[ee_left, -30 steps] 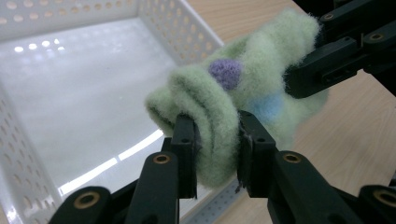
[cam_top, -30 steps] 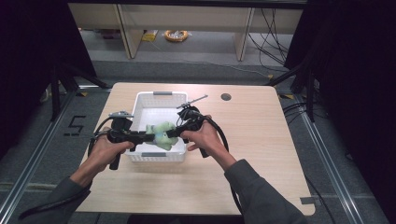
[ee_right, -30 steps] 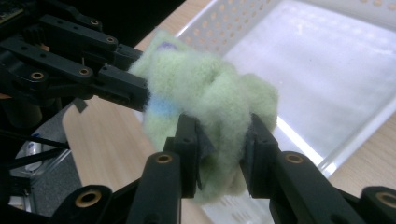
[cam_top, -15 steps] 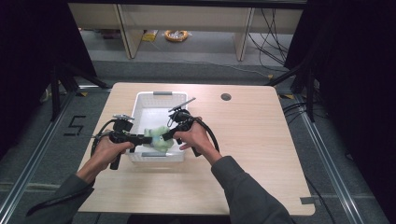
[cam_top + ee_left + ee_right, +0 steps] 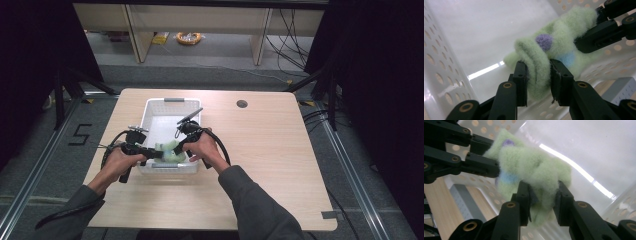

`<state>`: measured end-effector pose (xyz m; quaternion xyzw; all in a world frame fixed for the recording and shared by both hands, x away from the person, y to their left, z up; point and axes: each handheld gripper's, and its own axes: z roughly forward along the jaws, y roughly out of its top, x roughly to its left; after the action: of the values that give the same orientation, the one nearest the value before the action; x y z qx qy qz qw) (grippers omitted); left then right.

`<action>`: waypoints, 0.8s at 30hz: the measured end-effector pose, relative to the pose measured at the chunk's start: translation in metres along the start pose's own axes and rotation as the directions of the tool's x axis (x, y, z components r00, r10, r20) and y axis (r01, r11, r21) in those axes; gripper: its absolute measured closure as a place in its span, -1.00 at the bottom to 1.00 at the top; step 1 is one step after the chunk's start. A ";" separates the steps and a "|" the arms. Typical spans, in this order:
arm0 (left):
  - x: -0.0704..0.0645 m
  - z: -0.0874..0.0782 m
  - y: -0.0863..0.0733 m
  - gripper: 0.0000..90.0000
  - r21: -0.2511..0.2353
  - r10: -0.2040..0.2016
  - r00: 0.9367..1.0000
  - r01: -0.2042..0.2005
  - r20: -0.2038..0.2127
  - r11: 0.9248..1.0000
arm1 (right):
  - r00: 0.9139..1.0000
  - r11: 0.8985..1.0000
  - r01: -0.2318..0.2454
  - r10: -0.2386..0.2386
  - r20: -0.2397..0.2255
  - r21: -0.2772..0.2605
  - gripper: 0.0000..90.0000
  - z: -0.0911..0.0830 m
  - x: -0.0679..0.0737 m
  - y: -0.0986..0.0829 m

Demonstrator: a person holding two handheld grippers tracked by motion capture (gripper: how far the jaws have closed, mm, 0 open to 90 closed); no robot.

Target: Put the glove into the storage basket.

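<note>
My left gripper [image 5: 537, 75] and right gripper [image 5: 541, 195] both clamped on green fuzzy sock [image 5: 554, 47], perforated white basket [image 5: 155, 107] walls close around.

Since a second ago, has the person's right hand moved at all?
Yes. The right hand has shifted left, toward the left tongs, judged against the white basket; it now sits over the basket's near right corner.

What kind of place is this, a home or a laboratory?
Probably a laboratory recording station: a bare wooden table on a metal-railed floor, loose cables behind, dark curtains at the sides, and a floor marking "5".
</note>
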<state>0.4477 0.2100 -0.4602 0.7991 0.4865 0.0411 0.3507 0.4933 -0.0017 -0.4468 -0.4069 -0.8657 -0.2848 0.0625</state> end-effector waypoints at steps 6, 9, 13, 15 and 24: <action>0.001 -0.002 0.003 0.33 0.030 0.019 0.999 -0.018 -0.037 0.999 | 1.000 1.000 -0.010 0.010 0.029 0.028 0.52 0.004 0.004 0.000; 0.001 -0.004 0.004 0.29 -0.005 0.005 0.999 -0.005 -0.045 1.000 | 0.999 1.000 0.013 -0.014 0.052 0.022 0.42 0.004 0.004 0.001; -0.001 -0.013 0.008 0.23 -0.020 0.008 0.999 -0.008 -0.046 1.000 | 0.998 1.000 0.009 -0.011 0.065 0.022 0.25 0.002 0.005 0.002; -0.004 -0.018 0.010 0.23 -0.027 0.022 0.999 -0.024 -0.047 0.999 | 0.998 1.000 0.005 -0.006 0.065 0.012 0.22 0.000 0.005 0.002; -0.017 -0.029 0.014 0.18 -0.081 0.047 0.998 -0.049 -0.031 0.996 | 0.996 0.999 0.027 -0.024 0.084 -0.032 0.13 -0.016 0.006 0.005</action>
<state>0.4379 0.2072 -0.4254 0.7949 0.4702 0.0811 0.3748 0.4917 -0.0039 -0.4294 -0.4083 -0.8679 -0.2826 0.0158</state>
